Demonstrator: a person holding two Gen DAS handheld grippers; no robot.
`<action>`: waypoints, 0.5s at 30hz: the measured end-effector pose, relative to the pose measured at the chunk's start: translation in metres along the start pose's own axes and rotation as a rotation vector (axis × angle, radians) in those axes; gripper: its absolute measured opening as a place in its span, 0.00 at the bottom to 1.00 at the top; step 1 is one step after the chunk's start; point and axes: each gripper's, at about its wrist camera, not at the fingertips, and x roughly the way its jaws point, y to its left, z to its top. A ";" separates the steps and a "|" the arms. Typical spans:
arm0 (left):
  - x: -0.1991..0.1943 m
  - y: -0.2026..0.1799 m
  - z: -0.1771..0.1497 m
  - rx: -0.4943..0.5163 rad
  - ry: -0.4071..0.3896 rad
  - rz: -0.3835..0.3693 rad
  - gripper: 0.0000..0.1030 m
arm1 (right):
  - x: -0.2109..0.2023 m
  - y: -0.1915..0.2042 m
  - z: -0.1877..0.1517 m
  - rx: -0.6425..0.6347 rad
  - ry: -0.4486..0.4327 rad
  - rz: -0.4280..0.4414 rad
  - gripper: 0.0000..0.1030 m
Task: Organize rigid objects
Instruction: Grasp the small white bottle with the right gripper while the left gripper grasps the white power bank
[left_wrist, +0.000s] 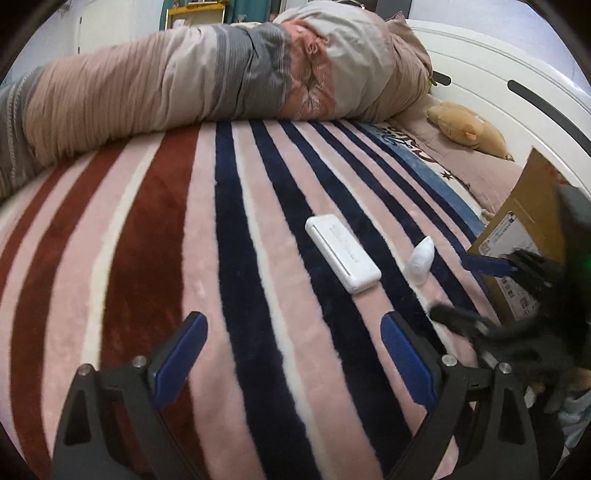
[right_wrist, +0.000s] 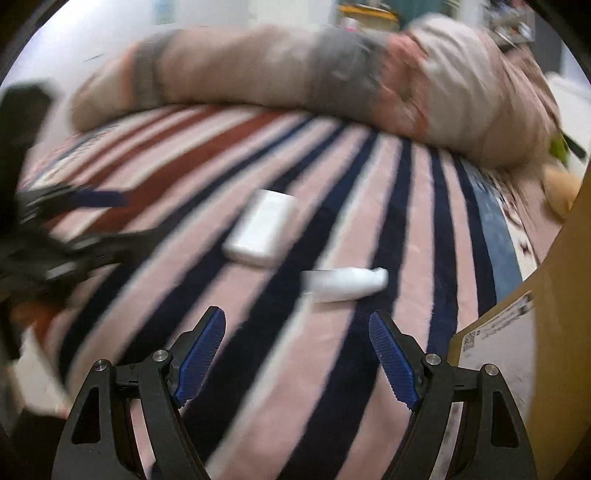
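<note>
A flat white rectangular box lies on the striped blanket. A small white tapered bottle-like piece lies just right of it. My left gripper is open and empty, above the blanket, short of the box. My right gripper is open and empty; it shows blurred at the right edge of the left wrist view. In the blurred right wrist view the white box and the white piece lie ahead of the fingers; the piece is the nearer.
A cardboard box with a label stands at the right, also in the right wrist view. A rolled duvet lies across the far side of the bed. A tan plush toy lies by the white headboard.
</note>
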 end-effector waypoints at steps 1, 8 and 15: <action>0.005 0.000 0.001 -0.002 0.001 -0.006 0.91 | 0.012 -0.009 0.001 0.036 0.012 -0.014 0.75; 0.039 -0.009 0.022 -0.022 0.010 -0.067 0.91 | 0.038 -0.031 0.009 0.074 0.009 -0.031 0.75; 0.075 -0.024 0.048 -0.044 0.043 -0.082 0.84 | 0.040 -0.033 0.015 0.074 -0.016 -0.023 0.57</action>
